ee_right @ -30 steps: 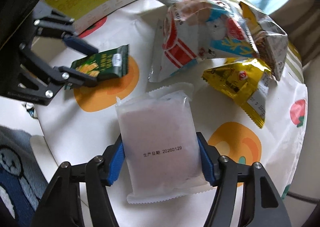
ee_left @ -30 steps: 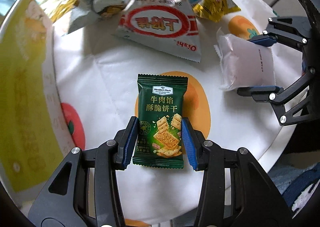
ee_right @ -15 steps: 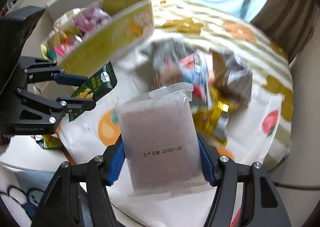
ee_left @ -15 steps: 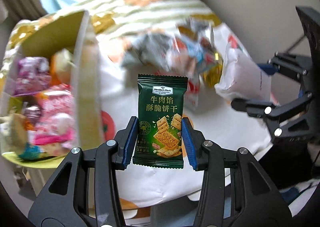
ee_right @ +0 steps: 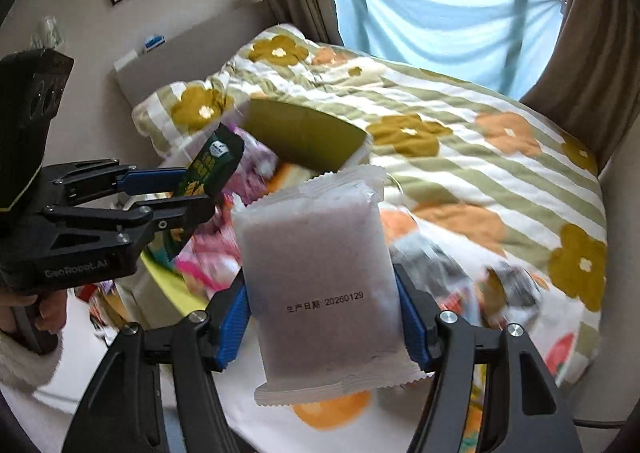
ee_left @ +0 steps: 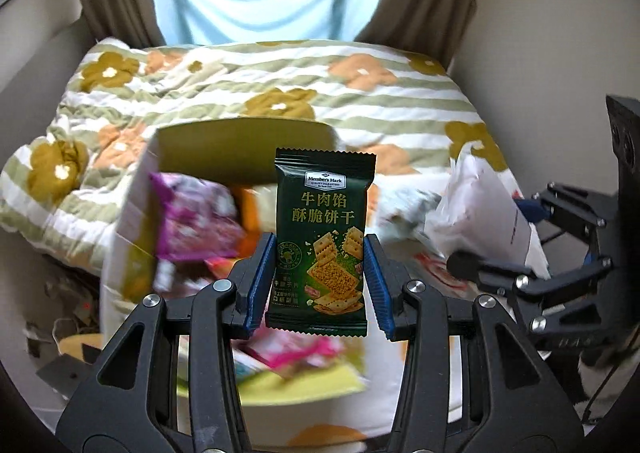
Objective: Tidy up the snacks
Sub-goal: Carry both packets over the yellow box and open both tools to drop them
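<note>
My left gripper (ee_left: 316, 285) is shut on a dark green cracker packet (ee_left: 324, 221), held upright in the air above an open yellow-green snack box (ee_left: 248, 141) filled with pink and purple packets. My right gripper (ee_right: 322, 319) is shut on a frosted white packet (ee_right: 316, 261) with a printed date, also lifted clear of the table. In the right wrist view the left gripper (ee_right: 192, 191) with the green packet (ee_right: 210, 165) is at left, over the box (ee_right: 304, 133). In the left wrist view the right gripper (ee_left: 492, 237) and white packet (ee_left: 484, 205) are at right.
Several loose snack bags (ee_right: 460, 277) lie blurred on the white fruit-print tablecloth (ee_right: 332, 425) right of the box. Behind is a bed with a striped flower quilt (ee_left: 360, 81), curtains and a window. A person's hand (ee_right: 44, 313) holds the left gripper's handle.
Both grippers have risen well above the table with their packets. The snack box has come under the left gripper, and the bed and window have come into view.
</note>
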### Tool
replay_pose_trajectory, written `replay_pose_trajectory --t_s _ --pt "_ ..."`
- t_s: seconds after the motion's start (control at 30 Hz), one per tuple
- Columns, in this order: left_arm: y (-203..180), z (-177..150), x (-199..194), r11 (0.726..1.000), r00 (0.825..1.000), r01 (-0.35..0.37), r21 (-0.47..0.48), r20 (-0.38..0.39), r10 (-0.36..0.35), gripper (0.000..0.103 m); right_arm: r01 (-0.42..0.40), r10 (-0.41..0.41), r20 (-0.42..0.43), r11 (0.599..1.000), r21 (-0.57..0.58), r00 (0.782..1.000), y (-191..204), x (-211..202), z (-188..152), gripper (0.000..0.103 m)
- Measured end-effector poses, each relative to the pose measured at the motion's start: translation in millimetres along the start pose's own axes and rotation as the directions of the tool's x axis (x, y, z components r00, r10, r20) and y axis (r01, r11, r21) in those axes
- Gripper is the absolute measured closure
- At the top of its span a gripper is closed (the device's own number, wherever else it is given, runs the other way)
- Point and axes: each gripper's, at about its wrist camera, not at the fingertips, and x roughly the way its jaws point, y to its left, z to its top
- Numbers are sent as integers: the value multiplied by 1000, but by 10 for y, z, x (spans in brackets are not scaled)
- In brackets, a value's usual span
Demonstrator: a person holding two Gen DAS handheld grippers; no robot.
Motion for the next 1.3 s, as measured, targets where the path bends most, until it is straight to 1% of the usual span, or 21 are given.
replay_pose_trajectory --t_s 0.07,0.1,0.17,0.23,0.33,0.37,0.4,0.43,0.47,0.5,0.57,0.6,0.67,0.77,0.83,0.9,1.03,1.1,1.13,1.17,1.3 --pt "206 131 81 1000 1000 -4 20 -11 4 63 1 -1 -1 1000 17 1000 120 130 144 42" --pt "308 148 52 999 1000 -6 32 -15 6 63 1 -1 -2 1000 28 1000 163 175 199 42" --pt "468 257 171 998 999 -3 59 -31 4 63 12 -11 -10 998 66 1000 255 319 323 42" --pt "602 363 297 996 999 14 89 -53 -9 63 22 -20 -19 994 107 1000 293 433 406 42" --pt "721 474 522 986 996 44 159 -77 -32 62 67 -60 -40 981 185 997 346 628 502 42" --pt "744 495 596 981 995 57 183 -92 -40 56 76 -68 -45 977 198 997 356 654 521 42" --pt "747 511 659 978 994 61 198 -101 -41 47 88 -78 -55 973 215 995 370 701 531 42" --pt "776 522 718 975 994 52 216 -104 -30 18 101 -89 -64 969 227 994 385 741 536 42" --pt "790 523 743 973 995 41 225 -96 -20 0 111 -97 -68 966 234 993 391 769 548 42" --pt "840 527 748 973 997 25 229 -74 -9 0 126 -110 -78 961 247 991 396 808 547 42" --pt "947 526 776 974 995 66 217 -87 -48 0 146 -125 -94 950 276 988 380 862 537 42" --pt "999 510 778 976 995 66 206 -89 -49 0 149 -125 -101 945 292 987 369 885 528 42" --pt "1128 467 759 983 995 51 178 -93 -35 0 159 -129 -115 937 312 985 366 912 501 42" --pt "1287 384 673 992 995 49 115 -89 -39 0 179 -144 -128 929 325 981 393 938 487 42" --pt "1372 336 616 995 995 56 79 -83 -49 0 178 -143 -127 928 329 982 413 956 496 42" --pt "1452 310 564 997 996 47 53 -78 -43 0 173 -138 -127 925 338 982 430 989 523 42" --pt "1552 273 477 998 997 19 59 -74 -15 0 161 -119 -134 913 376 984 449 1077 544 40" --pt "1605 259 452 998 997 -7 63 -71 11 0 144 -118 -89 903 405 989 458 1038 533 27" --pt "1632 243 447 998 997 -23 64 -71 28 0 141 -120 -77 899 415 990 463 1026 523 11" --pt "1659 216 446 997 997 -37 63 -71 42 0 139 -120 -72 897 419 990 479 1023 510 4" --pt "1717 76 485 998 995 -33 46 -95 38 0 155 -124 -101 898 411 987 518 1067 408 4"
